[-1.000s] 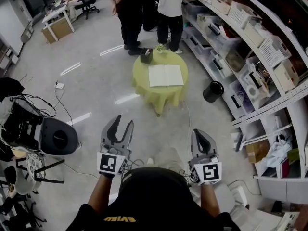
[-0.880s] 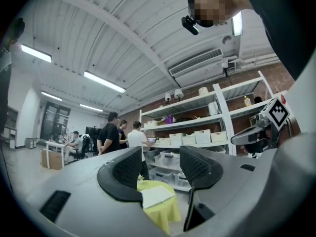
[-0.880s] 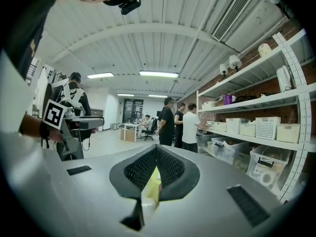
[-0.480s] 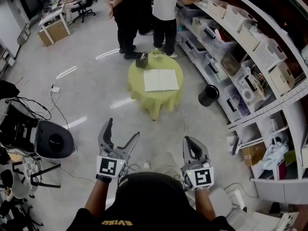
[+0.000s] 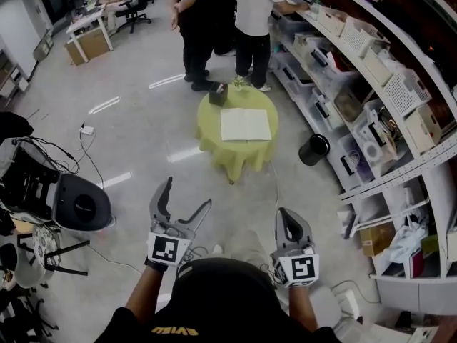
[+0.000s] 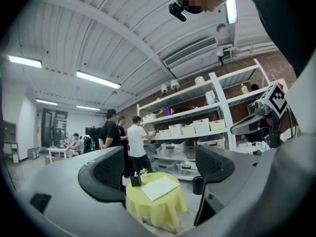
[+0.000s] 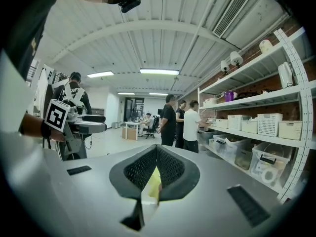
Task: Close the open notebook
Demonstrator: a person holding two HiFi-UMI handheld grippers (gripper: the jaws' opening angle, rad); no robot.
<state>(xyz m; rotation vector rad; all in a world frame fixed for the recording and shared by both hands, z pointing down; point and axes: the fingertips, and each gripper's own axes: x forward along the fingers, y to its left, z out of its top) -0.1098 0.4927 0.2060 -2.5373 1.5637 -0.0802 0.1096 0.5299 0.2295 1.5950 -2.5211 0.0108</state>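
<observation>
The open notebook [image 5: 245, 124] lies flat, white pages up, on a small round table with a yellow-green cloth [image 5: 235, 152], well ahead of me across the floor. My left gripper [image 5: 187, 193] is held low in front of me, open wide with nothing between its jaws. In the left gripper view the notebook [image 6: 159, 187] shows far off between those jaws. My right gripper [image 5: 288, 214] is shut and empty. In the right gripper view only a sliver of the yellow cloth [image 7: 154, 181] shows past its closed pads.
A black pen holder [image 5: 218, 93] and a small plant [image 5: 238, 83] stand at the table's far edge. Two people [image 5: 221, 20] stand just beyond it. Shelving with bins [image 5: 385, 84] lines the right side, beside a black bin [image 5: 315, 148]. Equipment and cables [image 5: 71, 199] sit left.
The left gripper's jaws have spread from narrow to wide open. The right gripper stays shut. Both hands keep about the same place.
</observation>
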